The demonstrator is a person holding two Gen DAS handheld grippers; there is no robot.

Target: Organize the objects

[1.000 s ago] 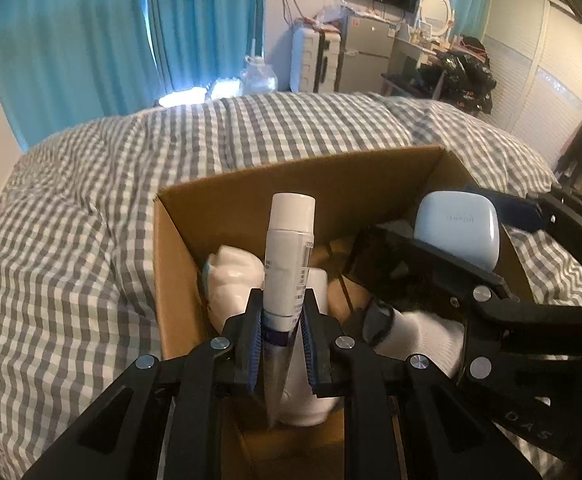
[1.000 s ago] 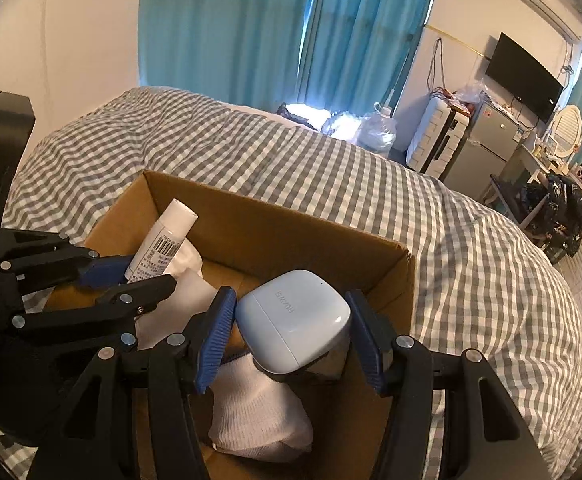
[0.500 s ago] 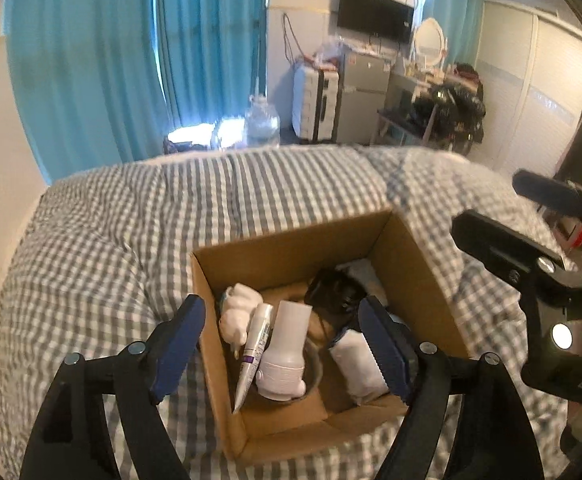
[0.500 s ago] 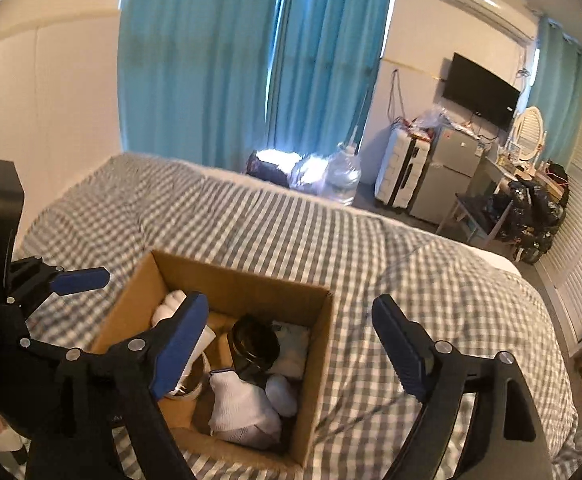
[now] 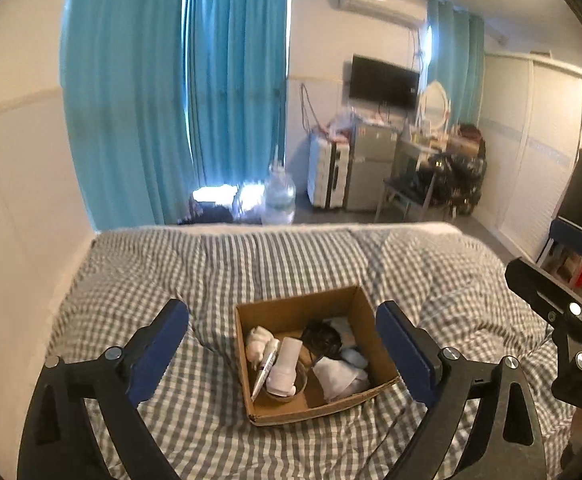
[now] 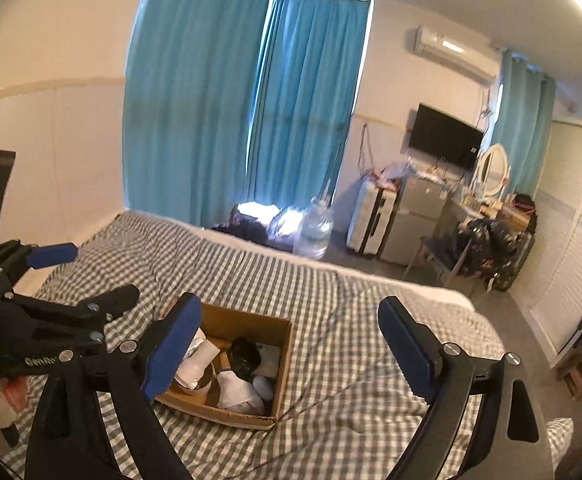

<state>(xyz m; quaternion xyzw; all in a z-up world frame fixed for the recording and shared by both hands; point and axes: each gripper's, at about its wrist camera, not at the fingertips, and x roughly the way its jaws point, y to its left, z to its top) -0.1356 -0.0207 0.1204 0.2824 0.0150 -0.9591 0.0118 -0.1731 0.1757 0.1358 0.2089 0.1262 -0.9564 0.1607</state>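
An open cardboard box sits on the checked bedspread. Inside lie a white tube, a white bottle in a round bowl, a white plush lump, a black object, a pale blue case and white cloth. My left gripper is open and empty, high above the box. My right gripper is open and empty, also high above the box. The left gripper also shows in the right wrist view.
Blue curtains hang behind the bed. A water jug, a white suitcase, a small fridge and a cluttered desk stand on the floor beyond. A wall runs along the bed's left side.
Both grippers let go of the white tube and the pale blue case, which now lie in the box. Both opened wide and pulled up and back, far above the box.
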